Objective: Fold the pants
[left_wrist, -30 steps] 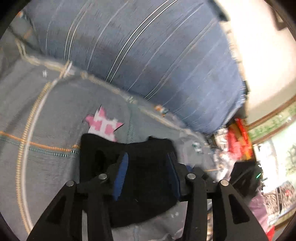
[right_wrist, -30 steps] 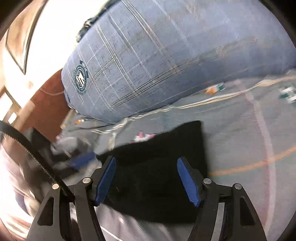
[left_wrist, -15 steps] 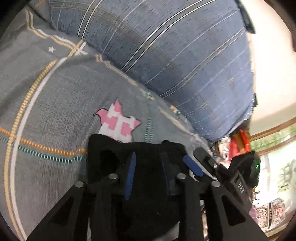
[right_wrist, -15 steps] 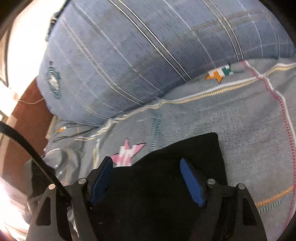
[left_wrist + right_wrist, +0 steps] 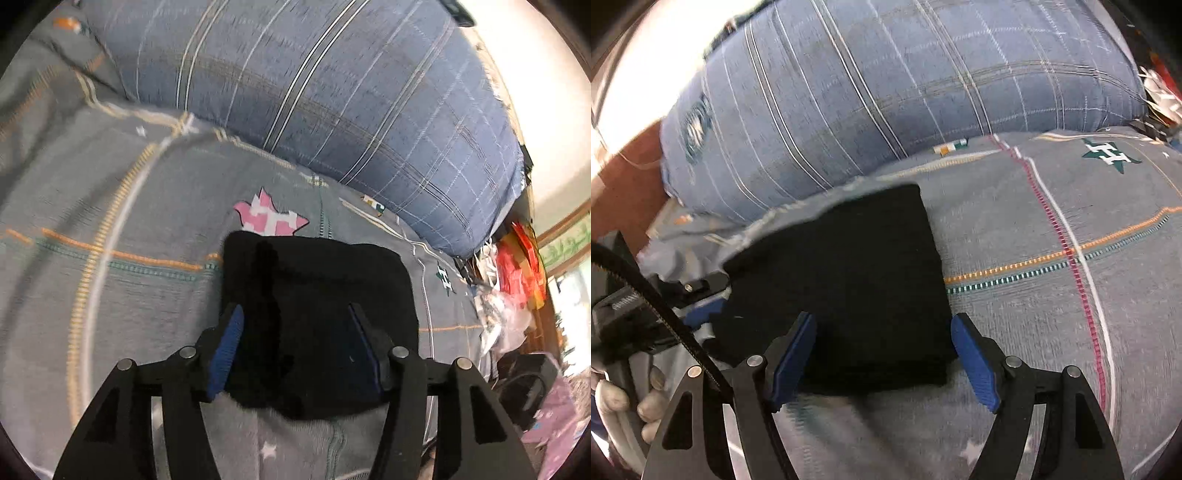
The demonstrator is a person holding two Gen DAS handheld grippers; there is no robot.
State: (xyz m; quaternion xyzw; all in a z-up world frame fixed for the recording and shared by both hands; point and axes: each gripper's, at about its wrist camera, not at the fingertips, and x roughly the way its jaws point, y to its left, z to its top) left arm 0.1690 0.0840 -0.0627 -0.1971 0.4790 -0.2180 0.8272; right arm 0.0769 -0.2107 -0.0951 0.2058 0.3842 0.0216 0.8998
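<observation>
The black pants (image 5: 317,295) lie folded into a thick square bundle on the grey patterned bedsheet (image 5: 122,280). My left gripper (image 5: 295,347) is open, its blue-padded fingers spread over the bundle's near part, holding nothing. In the right wrist view the same bundle (image 5: 849,280) lies flat, and my right gripper (image 5: 886,362) is open just above its near edge. The left gripper's body (image 5: 631,306) shows at the left edge of the right wrist view, beside the bundle.
A large blue plaid pillow (image 5: 332,96) runs along the far side of the bed, also in the right wrist view (image 5: 886,85). A pink star patch (image 5: 271,218) lies just beyond the bundle. Red bags and clutter (image 5: 517,266) sit past the bed's right edge.
My left gripper has opened from a narrow grip on the bundle to wide apart. Both grippers have drawn back a little; the bundle now rests flat on the sheet.
</observation>
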